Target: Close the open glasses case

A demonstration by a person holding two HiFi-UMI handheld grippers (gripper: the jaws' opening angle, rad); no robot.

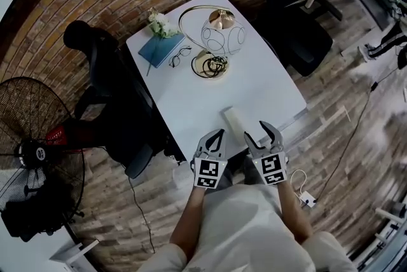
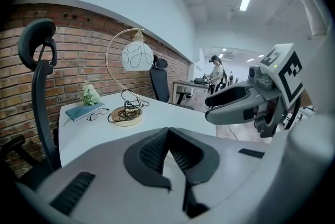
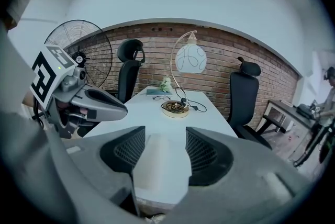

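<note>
Item under inspection: one glasses case (image 1: 233,119), a pale oblong lying on the white desk (image 1: 254,83) close to its near edge, directly ahead of the person. Its long side runs away from them. Whether the lid is up cannot be confirmed from where it lies.

The right gripper (image 1: 261,134) hovers just short of the case with its fingers spread wide. The case lines up in the gap between them but is not touched, a stance that, in my judgement, is meant to straddle it or press the lid. The left gripper (image 1: 215,137) sits alongside, near the desk edge, with its fingers brought together and nothing between them. It is probably held in reserve to steady the case.

Count further out:
- one arched lamp (image 1: 219,32) with a cable coiled on its base
- one pair of spectacles (image 1: 180,56)
- one blue notebook (image 1: 160,48)
- one small bunch of flowers (image 1: 161,24)
- two black chairs (image 1: 105,54)
- one floor fan (image 1: 35,143)

All are well apart from the case.
</note>
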